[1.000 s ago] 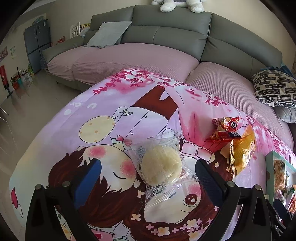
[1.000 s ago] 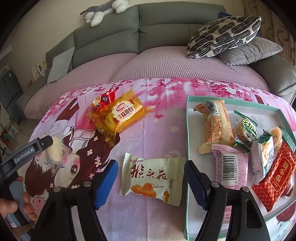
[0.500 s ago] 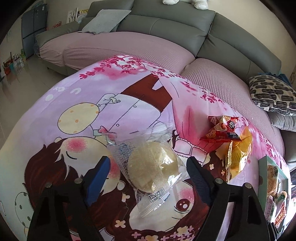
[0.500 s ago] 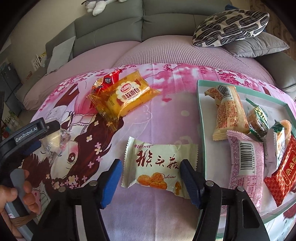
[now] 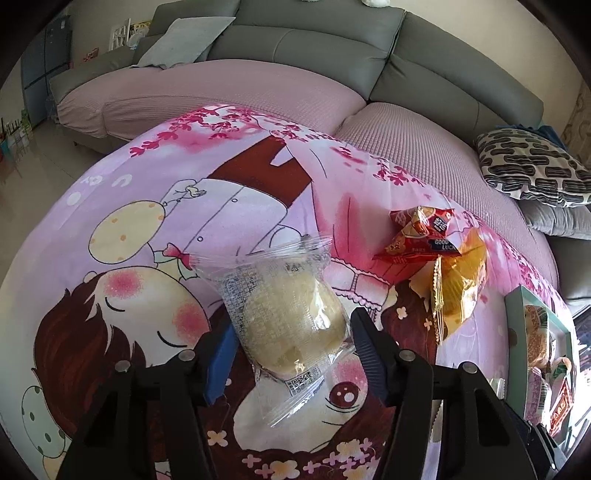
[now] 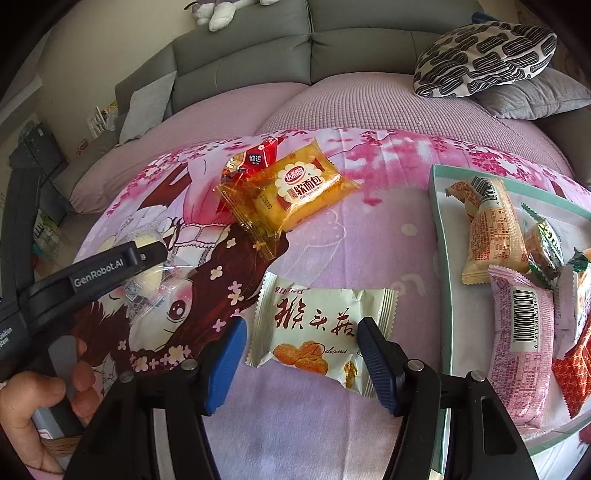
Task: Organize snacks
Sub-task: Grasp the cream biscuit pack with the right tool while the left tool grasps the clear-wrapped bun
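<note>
Your left gripper [image 5: 291, 347] pinches the bun [image 5: 291, 328]; the right gripper [image 6: 301, 360], jaws apart, straddles the cracker pack [image 6: 317, 328]. Squeeze softly, then carry both to the tray [image 6: 441, 258] at 3 o'clock.

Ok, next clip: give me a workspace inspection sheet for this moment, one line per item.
Surface: pink cartoon-print cloth over a table in front of the sofa.
Job's things: clear-wrapped round cake, white biscuit packet, yellow bread pack overlapping red packet; several snacks already in the teal tray.
Clutter: nothing seen.
Grippers: left gripper straddling the cake, right gripper straddling the biscuit packet; whether either is gripping, cannot tell.
Cables: nothing seen.
Surroundings: grey sofa, patterned cushion, plush toy.
</note>
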Demonstrator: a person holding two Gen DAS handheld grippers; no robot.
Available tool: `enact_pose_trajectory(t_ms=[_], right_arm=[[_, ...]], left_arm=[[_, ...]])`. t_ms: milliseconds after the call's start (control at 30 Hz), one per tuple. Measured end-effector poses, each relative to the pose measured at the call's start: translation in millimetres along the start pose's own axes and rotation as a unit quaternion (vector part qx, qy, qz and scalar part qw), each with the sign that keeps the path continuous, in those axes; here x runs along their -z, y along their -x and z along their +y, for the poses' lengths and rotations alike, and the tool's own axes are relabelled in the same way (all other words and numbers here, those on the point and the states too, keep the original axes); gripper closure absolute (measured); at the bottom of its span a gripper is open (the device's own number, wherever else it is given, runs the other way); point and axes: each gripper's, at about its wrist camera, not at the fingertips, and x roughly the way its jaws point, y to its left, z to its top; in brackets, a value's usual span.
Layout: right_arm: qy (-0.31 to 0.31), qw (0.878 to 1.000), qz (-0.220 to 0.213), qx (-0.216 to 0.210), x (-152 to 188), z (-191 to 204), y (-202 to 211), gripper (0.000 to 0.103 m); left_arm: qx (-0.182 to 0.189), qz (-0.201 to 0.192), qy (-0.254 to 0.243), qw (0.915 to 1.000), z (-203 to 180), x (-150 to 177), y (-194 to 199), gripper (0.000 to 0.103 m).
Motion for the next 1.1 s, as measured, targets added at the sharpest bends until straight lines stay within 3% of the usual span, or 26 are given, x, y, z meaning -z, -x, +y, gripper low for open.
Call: enact_pose_trajectory(t_ms=[467,567,733,1100], right_arm=[[-0.015,1.0,-0.006,0.013,-1.7,-10.0,2.2,0.036],[-0.014,1.0,-0.004,0.016,-0.9,-9.7,-0.2,0.028],[-0.015,1.0,-0.004,0.027,0.3,-10.5,-3.6,0.019],[0.001,0.999,-0.009,0.031,2.2,-3.3,-8.9,0.008]], left_arm=[[0.036,0.039,-0.06,0.9968,-28.9,20.7,10.5,0.042],[0.034,0.041,-0.072,0.996,-32.1,24.5,13.8,0.042],[0.037,0.045,-0.066,0.9961,-29.9,25.1,16.9,0.042],[0.04,0.033,-0.04,0.9979,-18.5,18.2,27.2,0.041]])
